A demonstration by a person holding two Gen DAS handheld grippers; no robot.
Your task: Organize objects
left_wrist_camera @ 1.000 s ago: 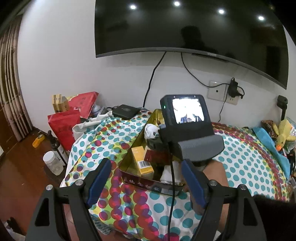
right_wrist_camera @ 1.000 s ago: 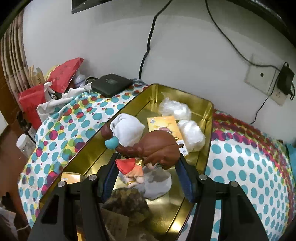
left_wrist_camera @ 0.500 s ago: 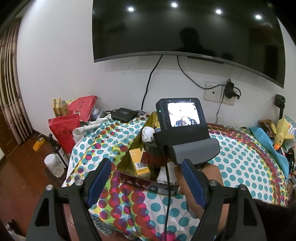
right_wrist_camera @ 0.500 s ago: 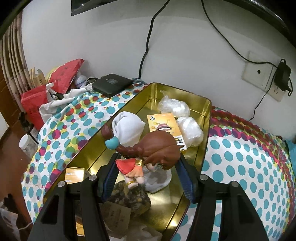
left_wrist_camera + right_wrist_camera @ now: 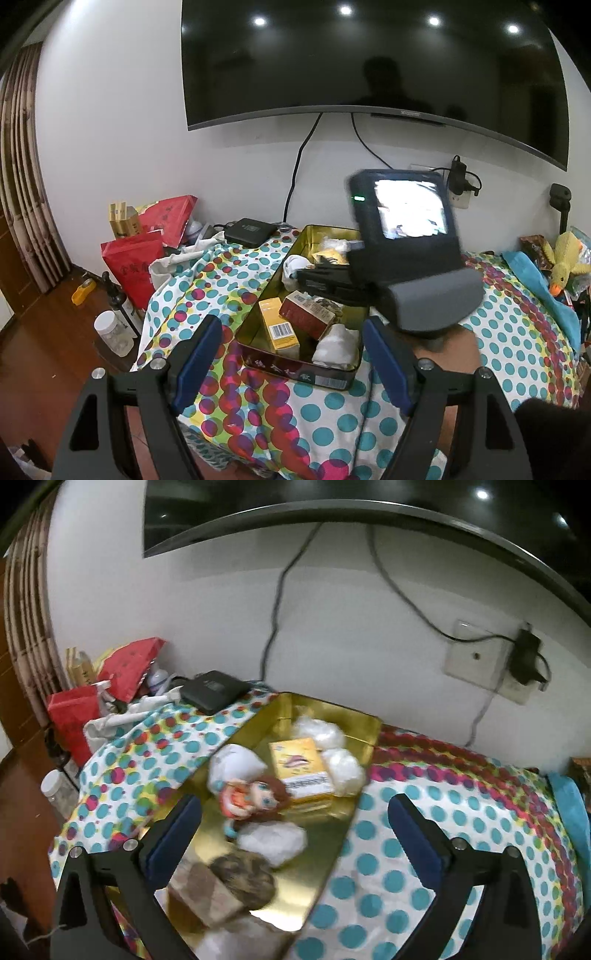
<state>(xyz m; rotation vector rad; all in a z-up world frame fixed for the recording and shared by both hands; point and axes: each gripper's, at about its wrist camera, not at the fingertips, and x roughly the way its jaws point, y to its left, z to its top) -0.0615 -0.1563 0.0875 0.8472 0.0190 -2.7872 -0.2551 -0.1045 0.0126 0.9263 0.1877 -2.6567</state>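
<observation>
Two views, left wrist first: my left gripper [image 5: 291, 360] hangs apart, empty, before the gold tin [image 5: 258, 302]; right wrist: my right gripper [image 5: 293, 832] has just been opening, jaws clear; the doll [image 5: 251, 799] lies in the tin, light, stiff; I'd grasp its head.
</observation>
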